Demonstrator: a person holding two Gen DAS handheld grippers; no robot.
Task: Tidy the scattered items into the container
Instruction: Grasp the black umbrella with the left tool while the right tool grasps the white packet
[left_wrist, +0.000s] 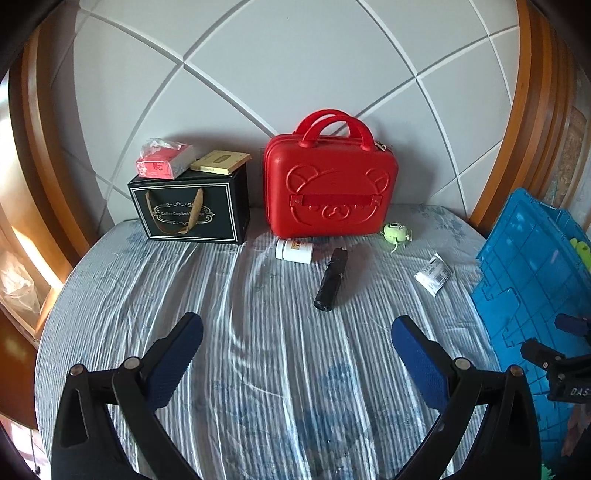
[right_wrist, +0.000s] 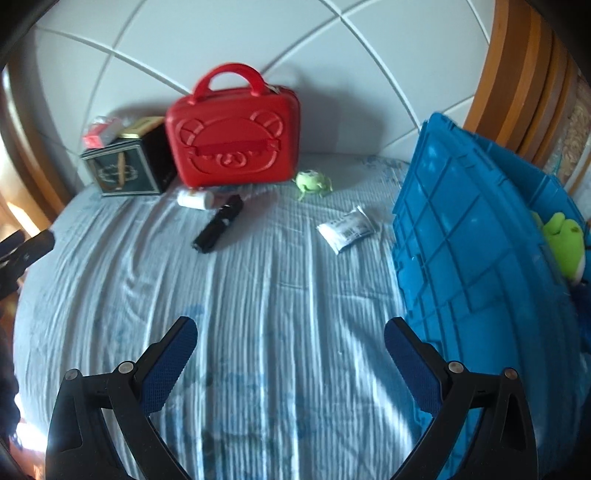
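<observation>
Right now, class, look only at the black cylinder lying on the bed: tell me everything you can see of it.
The black cylinder looks like a folded compact umbrella or a torch; I cannot tell which. It is matt black, with a wider, wrinkled upper section and a rounded near end. It lies flat on the striped bedsheet, angled diagonally, in front of the red case. Its far end lies close beside the white bottle; whether they touch is unclear. Neither hand-held gripper touches it.

a red bear-face case stands upright vs the white padded headboard; just left of it a black gift box w/ a red-white packet & a flat gold box on top; all on a striped blue-grey sheet
</observation>
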